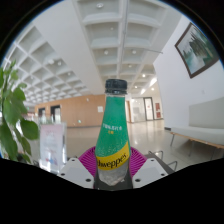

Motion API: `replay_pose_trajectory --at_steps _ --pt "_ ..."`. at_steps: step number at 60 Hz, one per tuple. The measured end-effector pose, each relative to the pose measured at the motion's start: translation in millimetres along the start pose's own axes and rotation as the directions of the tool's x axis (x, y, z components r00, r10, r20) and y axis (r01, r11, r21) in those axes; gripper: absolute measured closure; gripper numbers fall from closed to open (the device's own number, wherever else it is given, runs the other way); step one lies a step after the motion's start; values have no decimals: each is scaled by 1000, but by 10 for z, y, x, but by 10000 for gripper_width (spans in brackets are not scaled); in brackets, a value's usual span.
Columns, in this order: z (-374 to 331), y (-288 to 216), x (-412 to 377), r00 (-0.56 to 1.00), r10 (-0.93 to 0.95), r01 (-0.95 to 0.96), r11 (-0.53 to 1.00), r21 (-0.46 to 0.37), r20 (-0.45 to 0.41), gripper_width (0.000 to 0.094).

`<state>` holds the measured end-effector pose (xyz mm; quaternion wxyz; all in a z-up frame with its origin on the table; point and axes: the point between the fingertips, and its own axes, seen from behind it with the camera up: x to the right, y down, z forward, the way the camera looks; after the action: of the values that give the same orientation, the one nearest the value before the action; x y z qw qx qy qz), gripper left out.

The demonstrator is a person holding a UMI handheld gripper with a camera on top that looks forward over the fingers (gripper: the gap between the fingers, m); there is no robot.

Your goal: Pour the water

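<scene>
A green plastic bottle (114, 128) with a dark cap and a yellow label stands upright between my gripper's (112, 170) fingers. The magenta pads (88, 160) press on it from both sides at the label. The bottle's clear lower part shows just above the fingers. It is held up in the air, well above the floor of a large hall. No cup or other vessel is in view.
A leafy green plant (14, 118) stands close at the left. A white bench or counter (195, 132) runs along the right wall, under a framed picture (196, 50). A long hall with a coffered ceiling stretches ahead.
</scene>
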<state>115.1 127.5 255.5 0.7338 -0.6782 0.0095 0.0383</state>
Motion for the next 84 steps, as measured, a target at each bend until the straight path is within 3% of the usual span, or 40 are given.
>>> replay_pose_trajectory --at_steps 9,21,32,37,40,44,47,51,63,84 --pt "138 1104 432 991 -121 108 971 -213 -51 555" --pt "203 1881 660 986 -149 111 923 -369 -77 531" --pt "155 1845 742 985 -149 110 930 -351 -84 519" --pt "139 1847 742 984 -155 117 930 -349 -84 398" --pt "84 1908 770 984 -150 102 914 -393 -95 324" --pt "-18 1880 803 984 -134 72 904 -421 -119 54" --pt "-140 1803 821 981 -136 65 902 -427 -139 108" --pt "-378 1675 820 976 -149 64 895 -442 -162 69" --pt "-1447 1366 581 971 -139 19 858 -514 -195 81" --pt "-3050 703 86 978 -120 20 867 -498 -170 80"
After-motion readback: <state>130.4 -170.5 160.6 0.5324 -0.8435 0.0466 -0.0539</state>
